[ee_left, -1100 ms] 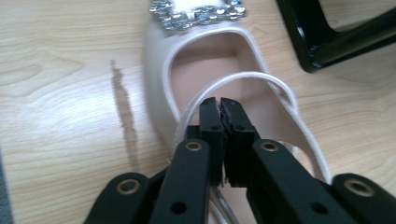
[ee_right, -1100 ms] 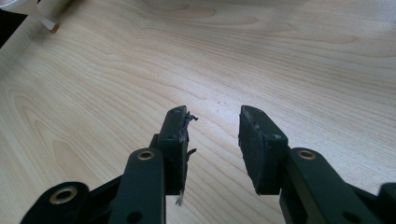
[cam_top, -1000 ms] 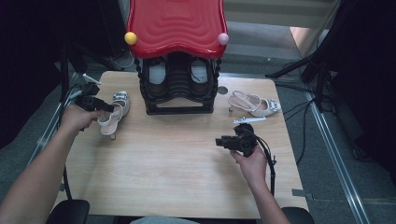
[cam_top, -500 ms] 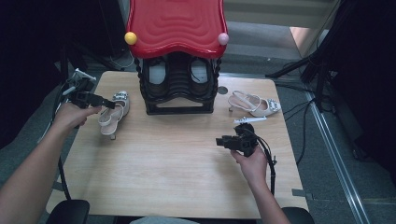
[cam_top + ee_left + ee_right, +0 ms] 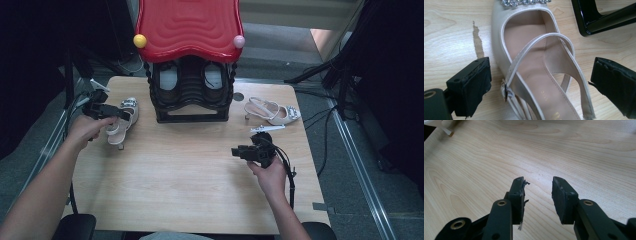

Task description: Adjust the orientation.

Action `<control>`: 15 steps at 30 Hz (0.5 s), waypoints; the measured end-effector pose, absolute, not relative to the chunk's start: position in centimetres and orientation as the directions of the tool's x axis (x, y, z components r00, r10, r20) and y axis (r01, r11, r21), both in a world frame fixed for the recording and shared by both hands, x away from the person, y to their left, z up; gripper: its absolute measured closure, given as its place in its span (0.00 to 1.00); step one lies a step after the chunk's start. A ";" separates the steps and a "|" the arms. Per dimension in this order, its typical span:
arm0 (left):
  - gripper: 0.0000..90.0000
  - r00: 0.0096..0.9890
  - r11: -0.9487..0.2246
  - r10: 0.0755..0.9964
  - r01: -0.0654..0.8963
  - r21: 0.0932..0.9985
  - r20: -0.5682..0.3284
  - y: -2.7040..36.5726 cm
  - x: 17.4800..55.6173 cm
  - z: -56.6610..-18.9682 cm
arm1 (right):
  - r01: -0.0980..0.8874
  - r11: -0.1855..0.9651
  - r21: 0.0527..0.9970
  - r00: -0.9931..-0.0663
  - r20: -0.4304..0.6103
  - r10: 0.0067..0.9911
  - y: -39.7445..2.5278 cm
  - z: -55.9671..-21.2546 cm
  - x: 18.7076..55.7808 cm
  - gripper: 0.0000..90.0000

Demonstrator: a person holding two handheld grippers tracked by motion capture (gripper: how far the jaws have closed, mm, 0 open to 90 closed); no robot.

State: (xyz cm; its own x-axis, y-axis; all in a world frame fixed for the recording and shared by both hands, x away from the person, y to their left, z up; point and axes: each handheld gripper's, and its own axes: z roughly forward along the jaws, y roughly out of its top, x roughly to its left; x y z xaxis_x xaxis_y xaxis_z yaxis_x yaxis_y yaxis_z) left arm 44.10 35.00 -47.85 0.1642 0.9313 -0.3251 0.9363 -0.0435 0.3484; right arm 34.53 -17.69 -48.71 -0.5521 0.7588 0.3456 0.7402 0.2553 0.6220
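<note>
Lettering on the cream shoe [image 5: 536, 75] insole is too faint for us to read. Left of the black rack [image 5: 192, 90], our left gripper [image 5: 541, 85] straddles it wide; right gripper [image 5: 538, 195] narrower, empty.

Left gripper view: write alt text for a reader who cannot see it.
A cream heeled shoe with a jewelled toe trim and buckled strap lies on the wooden table, between the open jaws of the left gripper. A black rack's corner sits at upper right.

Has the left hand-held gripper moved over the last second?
Yes. The left hand-held gripper moved away from the person along the table's left edge, now straddling the cream shoe.
</note>
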 end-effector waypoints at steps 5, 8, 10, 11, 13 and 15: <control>0.04 0.147 -0.040 0.942 0.942 0.334 -0.302 34.7 44.2 -49.2 | 0.740 0.255 0.623 -0.552 0.346 0.758 -17.7 -48.7 34.5 0.71; 0.04 0.138 -0.028 0.937 0.946 0.323 -0.321 34.7 44.2 -49.9 | 0.741 0.253 0.622 -0.551 0.347 0.759 -17.7 -48.7 34.5 0.71; 0.04 0.124 -0.010 0.933 0.947 0.322 -0.337 34.6 44.3 -50.2 | 0.741 0.253 0.622 -0.550 0.348 0.759 -17.7 -48.7 34.5 0.71; 0.04 0.129 -0.018 0.933 0.949 0.314 -0.336 34.6 44.3 -50.3 | 0.742 0.251 0.621 -0.549 0.349 0.760 -17.7 -48.7 34.5 0.71; 0.04 0.133 -0.030 0.940 0.951 0.309 -0.315 34.3 44.4 -50.5 | 0.742 0.252 0.621 -0.550 0.349 0.759 -17.7 -48.7 34.6 0.71; 0.04 0.138 -0.044 0.943 0.954 0.297 -0.302 33.8 44.5 -50.6 | 0.743 0.253 0.620 -0.549 0.349 0.760 -17.7 -48.7 34.6 0.71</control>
State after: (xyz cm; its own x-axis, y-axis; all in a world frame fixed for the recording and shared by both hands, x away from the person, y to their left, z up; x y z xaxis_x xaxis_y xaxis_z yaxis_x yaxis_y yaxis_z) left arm 44.52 33.82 -50.59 0.1377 0.9432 -0.3022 0.9538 -0.0440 0.2973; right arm 34.56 -17.65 -48.73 -0.5488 0.7598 0.3485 0.7431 0.2525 0.6197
